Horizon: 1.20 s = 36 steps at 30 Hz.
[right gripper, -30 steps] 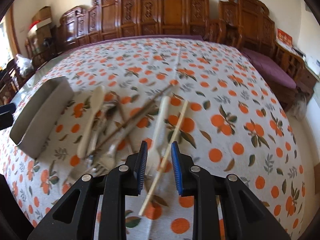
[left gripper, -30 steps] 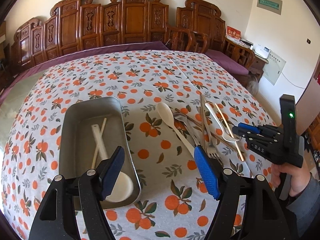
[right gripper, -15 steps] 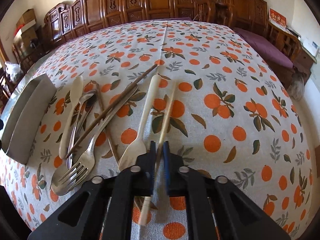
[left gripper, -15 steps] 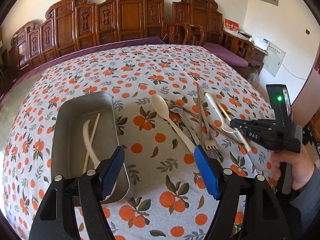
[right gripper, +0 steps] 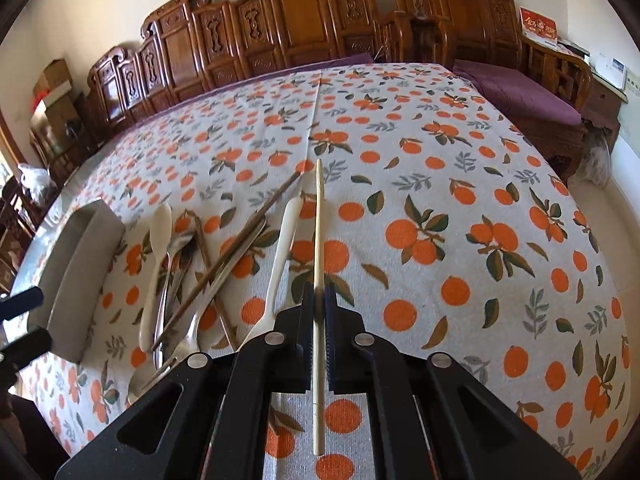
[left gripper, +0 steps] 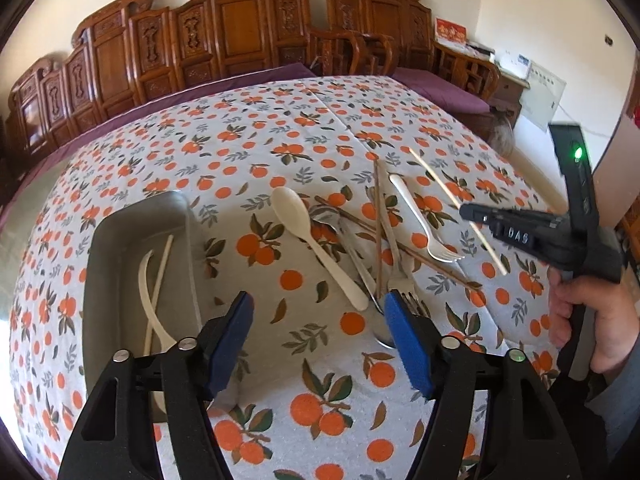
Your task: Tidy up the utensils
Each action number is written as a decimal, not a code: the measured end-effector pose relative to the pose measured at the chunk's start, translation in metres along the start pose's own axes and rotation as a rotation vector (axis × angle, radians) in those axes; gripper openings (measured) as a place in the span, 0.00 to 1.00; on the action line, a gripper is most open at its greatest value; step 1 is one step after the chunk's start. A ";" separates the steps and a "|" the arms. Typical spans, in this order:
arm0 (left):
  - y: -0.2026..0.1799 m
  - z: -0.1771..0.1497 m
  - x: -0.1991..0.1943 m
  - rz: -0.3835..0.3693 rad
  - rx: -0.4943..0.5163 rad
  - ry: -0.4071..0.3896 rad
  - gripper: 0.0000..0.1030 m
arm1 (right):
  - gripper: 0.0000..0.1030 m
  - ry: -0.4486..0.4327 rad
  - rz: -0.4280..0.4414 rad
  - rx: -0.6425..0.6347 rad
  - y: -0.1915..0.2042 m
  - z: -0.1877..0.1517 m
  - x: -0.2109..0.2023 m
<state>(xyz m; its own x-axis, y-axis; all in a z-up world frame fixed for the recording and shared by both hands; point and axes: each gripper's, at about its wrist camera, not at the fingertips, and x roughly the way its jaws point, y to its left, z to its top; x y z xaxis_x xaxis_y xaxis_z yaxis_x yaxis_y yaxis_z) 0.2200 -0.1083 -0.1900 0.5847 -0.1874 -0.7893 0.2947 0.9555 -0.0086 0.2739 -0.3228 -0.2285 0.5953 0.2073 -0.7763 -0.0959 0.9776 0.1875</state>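
My right gripper [right gripper: 319, 300] is shut on a pale chopstick [right gripper: 318, 216] and holds it lifted above the tablecloth; it also shows in the left wrist view [left gripper: 448, 196], where the right gripper [left gripper: 466, 213] is at the right. My left gripper [left gripper: 318, 312] is open and empty, low over the cloth beside a metal tray [left gripper: 120, 232]. The tray holds a cream spoon [left gripper: 146, 292] and a pale chopstick [left gripper: 160, 280]. A pile of utensils lies on the cloth: a cream spoon [left gripper: 304, 232], a cream fork [left gripper: 420, 220], metal forks [left gripper: 396, 264] and brown chopsticks [left gripper: 378, 220].
The table has an orange-print cloth [right gripper: 440, 200]. Carved wooden chairs [right gripper: 304, 20] line the far side, and a purple-cushioned bench [right gripper: 520, 88] stands at the right. The tray's outer wall [right gripper: 76, 272] shows at the left of the right wrist view.
My right gripper closed on the pale chopstick and lifted it off the cloth. My left gripper drew back a little from the tray and stayed open.
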 end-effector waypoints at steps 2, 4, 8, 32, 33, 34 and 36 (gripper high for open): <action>-0.008 0.002 0.009 -0.002 0.024 0.012 0.56 | 0.06 -0.007 0.006 0.008 -0.003 0.001 -0.002; -0.014 0.006 0.017 -0.009 0.031 0.026 0.50 | 0.06 -0.015 0.014 0.014 -0.006 0.002 -0.004; -0.028 0.013 0.037 -0.031 0.048 0.048 0.42 | 0.06 -0.024 0.015 0.018 -0.009 0.002 -0.006; -0.049 0.047 0.110 -0.075 0.050 0.131 0.04 | 0.06 -0.021 0.067 0.045 -0.015 0.004 -0.006; -0.050 0.047 0.109 -0.076 0.051 0.131 0.04 | 0.06 -0.018 0.068 0.044 -0.014 0.004 -0.005; -0.050 0.047 0.107 -0.078 0.055 0.132 0.04 | 0.06 -0.017 0.068 0.041 -0.013 0.003 -0.004; -0.052 0.046 0.101 -0.076 0.069 0.133 0.04 | 0.06 -0.013 0.063 0.033 -0.010 0.003 -0.003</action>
<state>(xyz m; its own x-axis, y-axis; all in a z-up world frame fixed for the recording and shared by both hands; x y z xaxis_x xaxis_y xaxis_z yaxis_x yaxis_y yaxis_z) 0.2990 -0.1878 -0.2412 0.4548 -0.2219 -0.8625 0.3879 0.9212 -0.0324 0.2754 -0.3336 -0.2263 0.5994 0.2675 -0.7544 -0.1076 0.9609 0.2553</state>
